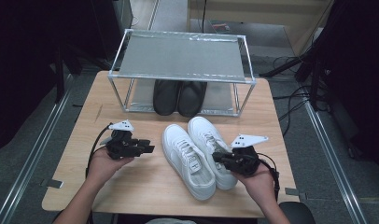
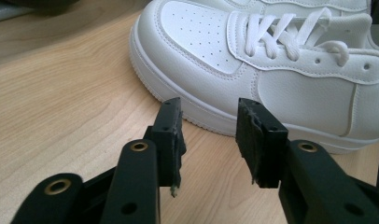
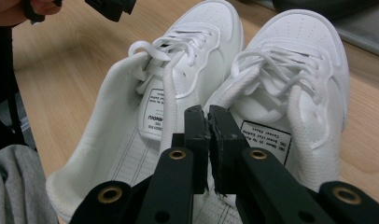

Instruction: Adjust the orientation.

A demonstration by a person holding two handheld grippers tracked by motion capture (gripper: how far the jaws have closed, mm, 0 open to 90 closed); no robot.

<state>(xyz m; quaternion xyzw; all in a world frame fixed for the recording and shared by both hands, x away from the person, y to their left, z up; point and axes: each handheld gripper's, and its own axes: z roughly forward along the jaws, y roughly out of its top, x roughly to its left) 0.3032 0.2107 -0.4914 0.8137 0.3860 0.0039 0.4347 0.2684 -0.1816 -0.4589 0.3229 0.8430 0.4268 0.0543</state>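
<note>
A wooden table (image 1: 131, 186) with a metal shoe rack (image 1: 180, 56) at its far edge, in a dim room.

The rack has a thin silver frame and a flat grey upper shelf. Under that shelf, on the lower tier, sits a pair of dark shoes (image 1: 179, 97) side by side, toes pointing toward the near side. The table is light wood grain. Grey floor surrounds it, with metal rails (image 1: 327, 140) running along the left and right, and black cables (image 1: 290, 100) lie on the floor at the far right.
</note>
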